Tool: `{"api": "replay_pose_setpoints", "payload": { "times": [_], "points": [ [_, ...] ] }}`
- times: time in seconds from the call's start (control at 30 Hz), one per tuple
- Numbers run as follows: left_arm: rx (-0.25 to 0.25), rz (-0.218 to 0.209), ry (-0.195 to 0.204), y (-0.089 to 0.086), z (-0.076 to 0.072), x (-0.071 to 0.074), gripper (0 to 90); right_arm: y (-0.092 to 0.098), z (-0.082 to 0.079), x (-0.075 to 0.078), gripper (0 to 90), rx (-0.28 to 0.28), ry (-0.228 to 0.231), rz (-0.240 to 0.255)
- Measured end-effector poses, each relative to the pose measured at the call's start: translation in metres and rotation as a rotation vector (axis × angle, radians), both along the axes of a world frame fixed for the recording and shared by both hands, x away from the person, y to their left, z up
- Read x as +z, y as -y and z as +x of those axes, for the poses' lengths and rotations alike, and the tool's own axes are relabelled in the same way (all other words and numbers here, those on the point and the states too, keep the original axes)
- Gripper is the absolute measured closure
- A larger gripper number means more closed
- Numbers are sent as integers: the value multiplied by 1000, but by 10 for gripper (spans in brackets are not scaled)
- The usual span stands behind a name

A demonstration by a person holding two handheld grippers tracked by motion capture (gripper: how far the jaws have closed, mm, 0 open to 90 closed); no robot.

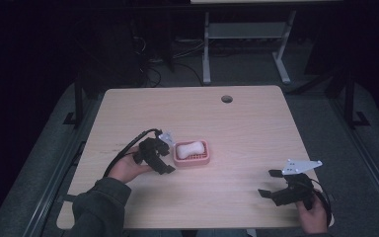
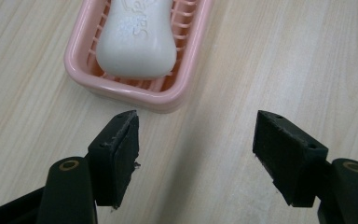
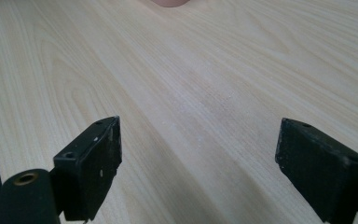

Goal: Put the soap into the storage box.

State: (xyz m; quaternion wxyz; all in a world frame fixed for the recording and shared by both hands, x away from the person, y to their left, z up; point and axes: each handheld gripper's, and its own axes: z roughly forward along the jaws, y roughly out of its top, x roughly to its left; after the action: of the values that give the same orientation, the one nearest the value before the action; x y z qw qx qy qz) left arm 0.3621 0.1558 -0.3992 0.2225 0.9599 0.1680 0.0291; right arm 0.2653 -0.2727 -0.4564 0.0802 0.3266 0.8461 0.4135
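Observation:
A pink slatted soap dish [image 1: 205, 159] stands a little left of the table's middle, with a white bar of soap [image 1: 188, 148] lying in it. My left gripper [image 1: 169, 157] is just left of the dish, open and holding nothing. In the left gripper view the dish [image 2: 135, 93] and soap [image 2: 137, 39] lie just beyond the open left gripper [image 2: 196, 126], whose left jaw tip is close to the dish's near rim. My right gripper [image 1: 270, 182] rests open near the front right corner, over bare wood. Its own view shows the right gripper [image 3: 198, 135] with wide jaws and a sliver of the dish [image 3: 170, 3] far off.
The light wooden table [image 1: 237, 128] has a round cable hole [image 1: 226, 98] near its far edge. A white desk frame [image 1: 206, 49] and cables stand on the dark floor behind. Bare wood lies between the dish and my right gripper.

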Motion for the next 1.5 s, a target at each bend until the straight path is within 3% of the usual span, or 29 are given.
{"api": "replay_pose_setpoints", "payload": {
  "times": [1.5],
  "points": [
    [30, -27, 1, -38, -38, -18, 295, -3, 1, -2, 142, -7, -17, -13]
  ]
}}
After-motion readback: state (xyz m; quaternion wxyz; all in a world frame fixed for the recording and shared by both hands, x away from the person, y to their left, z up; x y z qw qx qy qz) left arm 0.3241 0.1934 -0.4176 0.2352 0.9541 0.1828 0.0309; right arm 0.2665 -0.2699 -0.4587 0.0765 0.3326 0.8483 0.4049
